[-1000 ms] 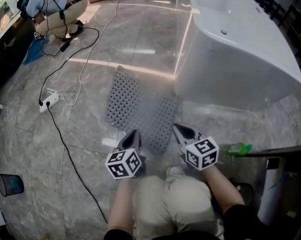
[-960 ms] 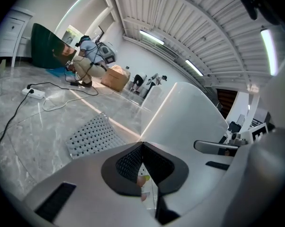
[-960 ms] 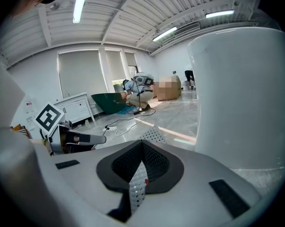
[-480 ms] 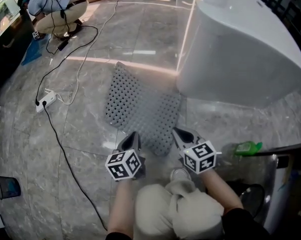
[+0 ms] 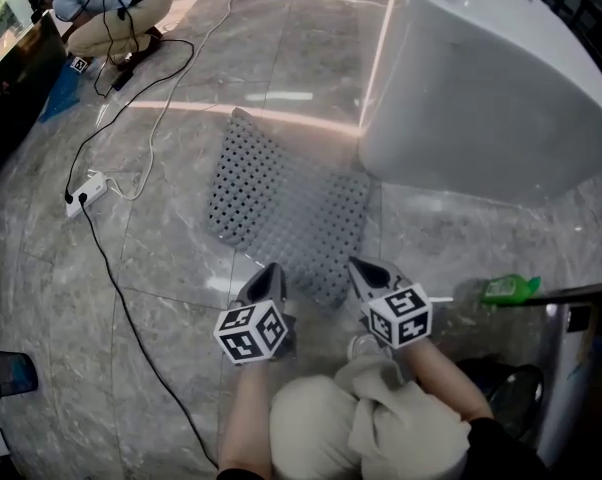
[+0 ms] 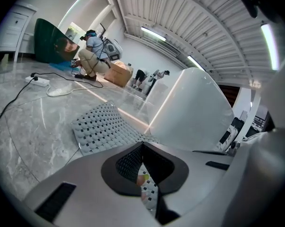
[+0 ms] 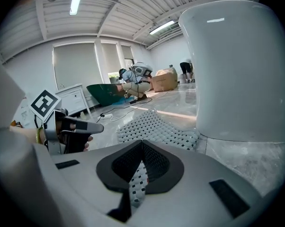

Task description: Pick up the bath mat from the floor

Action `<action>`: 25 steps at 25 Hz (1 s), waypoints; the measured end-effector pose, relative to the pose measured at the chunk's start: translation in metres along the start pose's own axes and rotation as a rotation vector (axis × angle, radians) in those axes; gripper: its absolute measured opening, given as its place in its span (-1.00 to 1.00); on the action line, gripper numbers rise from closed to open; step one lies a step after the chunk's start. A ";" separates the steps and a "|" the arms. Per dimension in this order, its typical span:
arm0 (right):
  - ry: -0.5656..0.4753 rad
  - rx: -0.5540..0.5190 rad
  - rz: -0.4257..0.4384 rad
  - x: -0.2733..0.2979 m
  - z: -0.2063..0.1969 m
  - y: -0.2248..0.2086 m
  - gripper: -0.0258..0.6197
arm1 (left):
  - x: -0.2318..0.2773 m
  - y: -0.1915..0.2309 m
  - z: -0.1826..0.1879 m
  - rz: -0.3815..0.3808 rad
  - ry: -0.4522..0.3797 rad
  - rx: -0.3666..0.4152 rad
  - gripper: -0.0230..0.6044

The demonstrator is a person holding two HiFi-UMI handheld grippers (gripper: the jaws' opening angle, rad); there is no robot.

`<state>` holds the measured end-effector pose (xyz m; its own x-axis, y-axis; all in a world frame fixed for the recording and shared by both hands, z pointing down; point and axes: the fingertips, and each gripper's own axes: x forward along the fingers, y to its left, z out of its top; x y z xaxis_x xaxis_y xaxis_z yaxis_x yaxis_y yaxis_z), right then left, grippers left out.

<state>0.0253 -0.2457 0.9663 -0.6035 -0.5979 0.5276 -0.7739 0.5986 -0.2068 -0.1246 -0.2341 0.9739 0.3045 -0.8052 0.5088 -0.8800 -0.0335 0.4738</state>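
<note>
The bath mat (image 5: 286, 213), grey rubber with rows of small holes, lies flat on the marble floor beside the tub. Its far left corner curls up slightly. My left gripper (image 5: 272, 271) hovers over the mat's near edge with its tips together and nothing held. Just to the right, my right gripper (image 5: 359, 266) is also shut and empty at the near right corner. In the left gripper view the mat (image 6: 100, 126) spreads ahead of the closed left gripper (image 6: 142, 144). In the right gripper view the mat (image 7: 154, 126) lies beyond the closed right gripper (image 7: 142, 142), and the left gripper (image 7: 78, 126) shows at the left.
A white bathtub (image 5: 491, 78) stands right of the mat, touching its far right edge. A green bottle (image 5: 509, 288) lies on the floor at the right. A power strip (image 5: 85, 190) and black cable trail at the left. A person (image 5: 106, 13) crouches far back left.
Both grippers have sunk toward the floor, and the mat looks larger and closer. The person's knees have bent further. Both pairs of jaws stayed closed.
</note>
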 end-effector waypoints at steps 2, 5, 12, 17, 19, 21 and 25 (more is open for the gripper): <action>0.004 -0.003 0.002 0.005 -0.005 0.002 -0.89 | 0.000 0.006 0.001 0.006 -0.009 -0.010 -0.93; 0.008 0.006 -0.003 0.013 -0.011 0.001 -0.89 | 0.000 0.011 -0.002 0.011 -0.010 -0.014 -0.93; 0.059 0.036 0.024 0.023 -0.041 0.001 -0.88 | 0.006 0.012 -0.020 0.014 0.034 0.038 -0.93; 0.102 0.027 0.014 0.030 -0.063 -0.005 -0.84 | 0.010 0.012 -0.024 0.013 0.045 0.037 -0.93; 0.121 0.044 0.011 0.034 -0.071 -0.009 -0.63 | 0.012 0.011 -0.027 0.009 0.056 0.040 -0.93; 0.135 0.068 0.001 0.039 -0.077 -0.014 -0.43 | 0.014 0.010 -0.030 0.007 0.068 0.045 -0.93; 0.173 0.086 -0.029 0.051 -0.091 -0.024 -0.17 | 0.016 0.010 -0.035 0.007 0.084 0.046 -0.93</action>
<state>0.0305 -0.2421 1.0737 -0.5444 -0.5090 0.6668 -0.8085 0.5303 -0.2552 -0.1155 -0.2267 1.0117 0.3262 -0.7532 0.5711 -0.8975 -0.0571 0.4373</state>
